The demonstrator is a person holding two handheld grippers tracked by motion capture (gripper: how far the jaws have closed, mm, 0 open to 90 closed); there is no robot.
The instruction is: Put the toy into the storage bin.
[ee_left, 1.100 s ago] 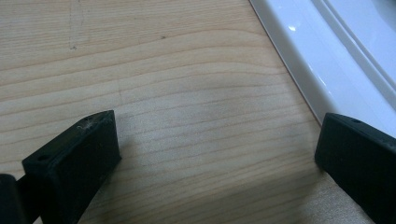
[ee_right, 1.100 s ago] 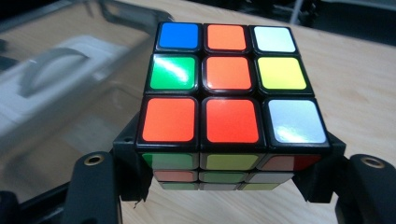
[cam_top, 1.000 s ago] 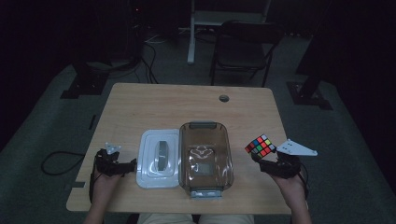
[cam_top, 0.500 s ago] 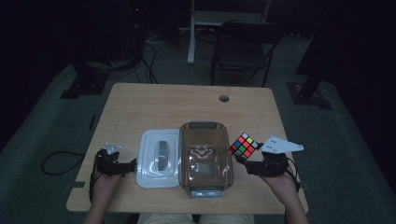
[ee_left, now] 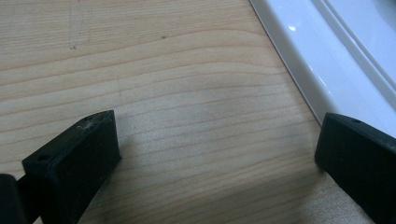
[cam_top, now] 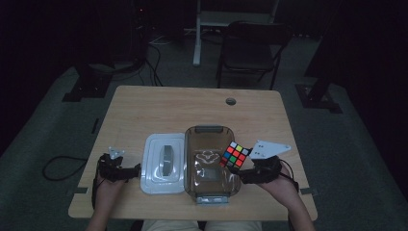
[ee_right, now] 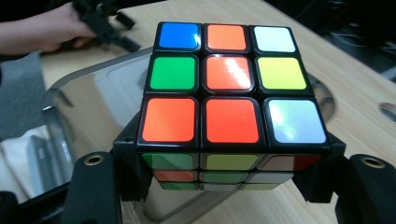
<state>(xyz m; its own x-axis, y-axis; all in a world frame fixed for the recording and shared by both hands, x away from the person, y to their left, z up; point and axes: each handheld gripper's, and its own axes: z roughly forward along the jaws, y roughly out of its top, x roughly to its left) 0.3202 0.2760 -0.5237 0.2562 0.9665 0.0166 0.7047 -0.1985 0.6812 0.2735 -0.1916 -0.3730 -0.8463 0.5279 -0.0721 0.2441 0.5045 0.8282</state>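
Observation:
A colourful puzzle cube (cam_top: 235, 156) hangs over the right rim of the clear brown-tinted box (cam_top: 210, 180), and my right gripper (cam_top: 243, 169) is shut on it. Seen from the right gripper view, the cube (ee_right: 229, 107) sits between the two black jaws, orange squares up, with the box (ee_right: 88, 107) below and behind it. My left gripper (cam_top: 134, 169) rests on the table at the front left, its jaws wide apart. Between those open jaws lies bare wood (ee_left: 196, 130), with the white lid (ee_left: 336, 60) just beside the right one.
The white lid (cam_top: 164, 162) lies flat to the left of the box. The wooden table (cam_top: 159, 110) has a round cable hole (cam_top: 231, 101) near its far edge. A dark chair (cam_top: 250, 53) stands behind the table.
My right gripper has carried the cube leftward and a little up, from beside the box to over its right rim. The left gripper has stayed where it was.

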